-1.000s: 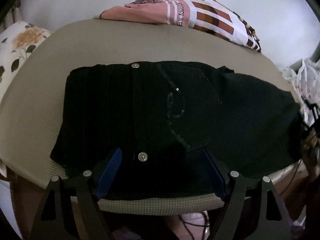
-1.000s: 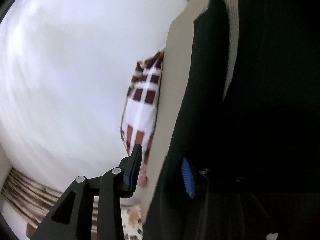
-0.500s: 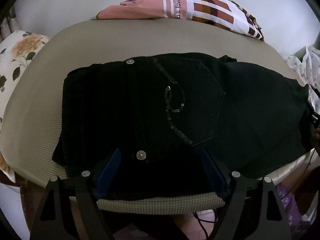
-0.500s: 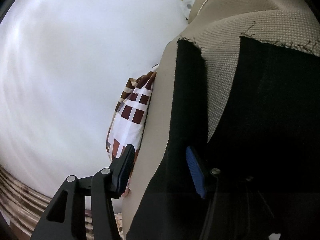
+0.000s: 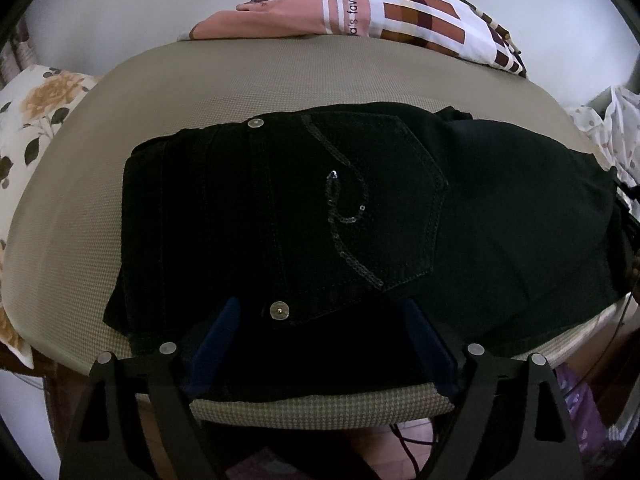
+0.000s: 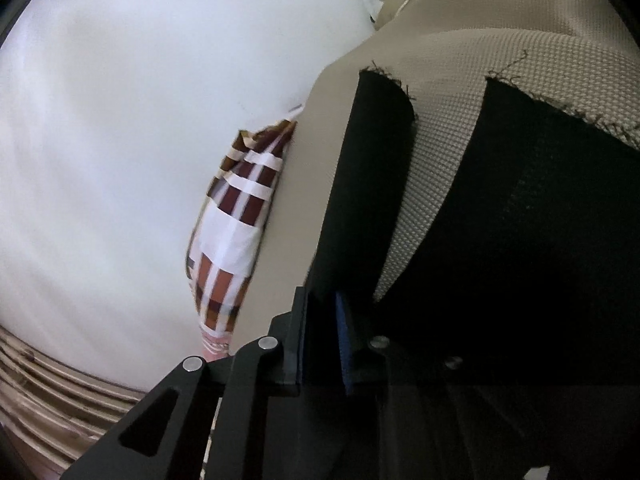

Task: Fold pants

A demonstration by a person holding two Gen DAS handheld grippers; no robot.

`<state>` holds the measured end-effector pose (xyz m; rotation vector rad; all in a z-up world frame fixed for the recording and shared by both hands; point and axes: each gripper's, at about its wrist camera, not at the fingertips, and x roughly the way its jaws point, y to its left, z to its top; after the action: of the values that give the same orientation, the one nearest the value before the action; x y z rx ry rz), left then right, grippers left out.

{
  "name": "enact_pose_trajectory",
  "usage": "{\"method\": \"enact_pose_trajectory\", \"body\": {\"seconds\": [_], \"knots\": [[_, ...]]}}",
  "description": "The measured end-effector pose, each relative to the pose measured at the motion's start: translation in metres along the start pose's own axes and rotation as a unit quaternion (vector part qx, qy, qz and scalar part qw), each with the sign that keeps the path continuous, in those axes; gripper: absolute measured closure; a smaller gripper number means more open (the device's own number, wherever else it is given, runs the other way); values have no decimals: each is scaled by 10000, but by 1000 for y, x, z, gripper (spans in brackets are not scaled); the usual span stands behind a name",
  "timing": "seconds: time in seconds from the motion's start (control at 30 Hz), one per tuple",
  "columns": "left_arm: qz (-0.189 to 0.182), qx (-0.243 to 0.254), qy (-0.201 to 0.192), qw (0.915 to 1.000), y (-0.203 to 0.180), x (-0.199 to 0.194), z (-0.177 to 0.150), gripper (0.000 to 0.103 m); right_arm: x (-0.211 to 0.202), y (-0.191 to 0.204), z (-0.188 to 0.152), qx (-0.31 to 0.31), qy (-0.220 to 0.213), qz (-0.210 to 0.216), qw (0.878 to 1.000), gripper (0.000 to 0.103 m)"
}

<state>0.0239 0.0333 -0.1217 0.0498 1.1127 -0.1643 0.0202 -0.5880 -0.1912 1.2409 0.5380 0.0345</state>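
Note:
Black pants (image 5: 360, 216) lie folded lengthwise on a beige cushioned surface (image 5: 200, 92), back pocket with sequins facing up, waist at the left. My left gripper (image 5: 324, 340) is open, its blue fingers (image 5: 218, 332) spread over the near edge of the pants. In the right wrist view my right gripper (image 6: 320, 328) is shut on a leg of the black pants (image 6: 372, 184) near its frayed hem; the second leg (image 6: 540, 208) lies beside it.
A pink and brown patterned cloth (image 5: 380, 8) lies at the far edge of the beige surface, also in the right wrist view (image 6: 236, 232). A floral pillow (image 5: 36, 120) is at the left. White dotted fabric (image 5: 612, 120) is at the right. A white wall is behind.
My right gripper has closed its fingers on the pant leg. The left gripper has drawn back a little and stayed open.

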Motion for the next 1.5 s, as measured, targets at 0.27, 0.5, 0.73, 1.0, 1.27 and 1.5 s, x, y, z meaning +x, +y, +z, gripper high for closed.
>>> {"method": "enact_pose_trajectory", "body": {"seconds": [0.27,0.5,0.73,1.0,1.27,1.5], "knots": [[67,166,-8,9998,-4,4,1,14,4,1,1,-111,155,-348,9992,96],[26,309,-57,9995,-3,4,-2,14,-73,32,-36,-95,-316,-520,9981,96],[99,445,-108,9989,-6,7,-5,14,-88,-18,-64,440,152,-1358,9896,93],[152,509,-123,9985,-8,8,-5,12,-99,-30,-48,513,-173,515,9972,87],[157,477,-120,9987,-9,11,-2,10,-117,65,-48,-1359,-566,122,9890,95],[249,633,-110,9976,-15,17,-1,5,-109,3,-52,-749,-11,-986,9923,96]]}}
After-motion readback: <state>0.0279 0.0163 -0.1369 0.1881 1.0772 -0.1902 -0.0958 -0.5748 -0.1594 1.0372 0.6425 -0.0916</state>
